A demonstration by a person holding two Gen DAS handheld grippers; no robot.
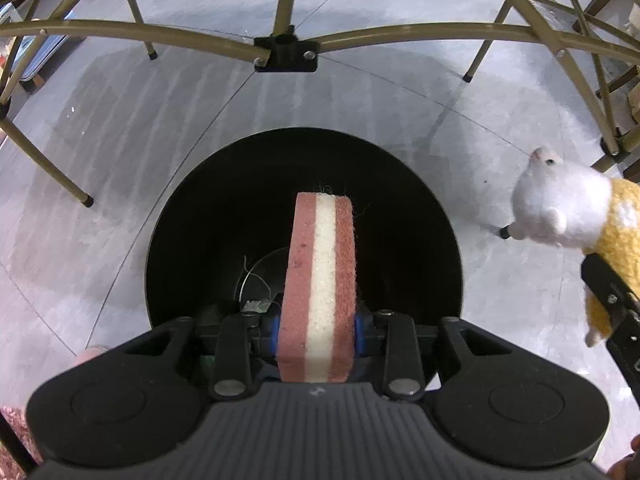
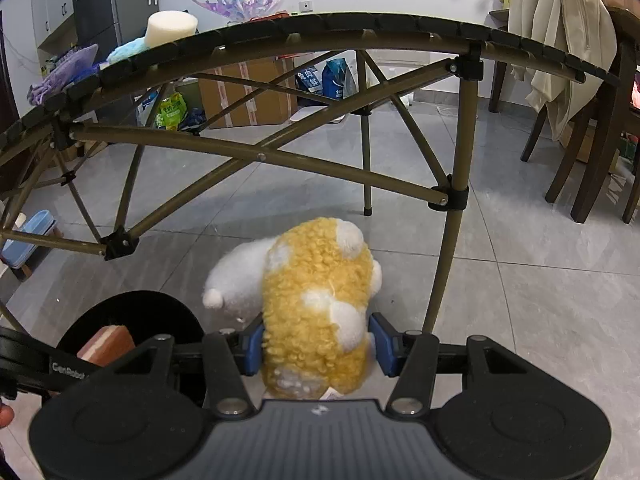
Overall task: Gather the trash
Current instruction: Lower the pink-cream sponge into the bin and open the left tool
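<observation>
The only writing I can read is "CenRobo" in white on the black arm of my left gripper (image 1: 318,330), seen at the left edge of the right wrist view. My left gripper is clamped narrow on a sponge (image 1: 320,280), pink on both faces with a white core; its long axis runs straight out from the jaws, pointing down into the black bin (image 1: 420,208) on the grey tiled floor (image 1: 120,160). My right gripper (image 2: 316,344) squeezes a yellow and white plush toy (image 2: 316,300), its white head pointing away from me, beside the bin, under the folding table (image 2: 360,32)
</observation>
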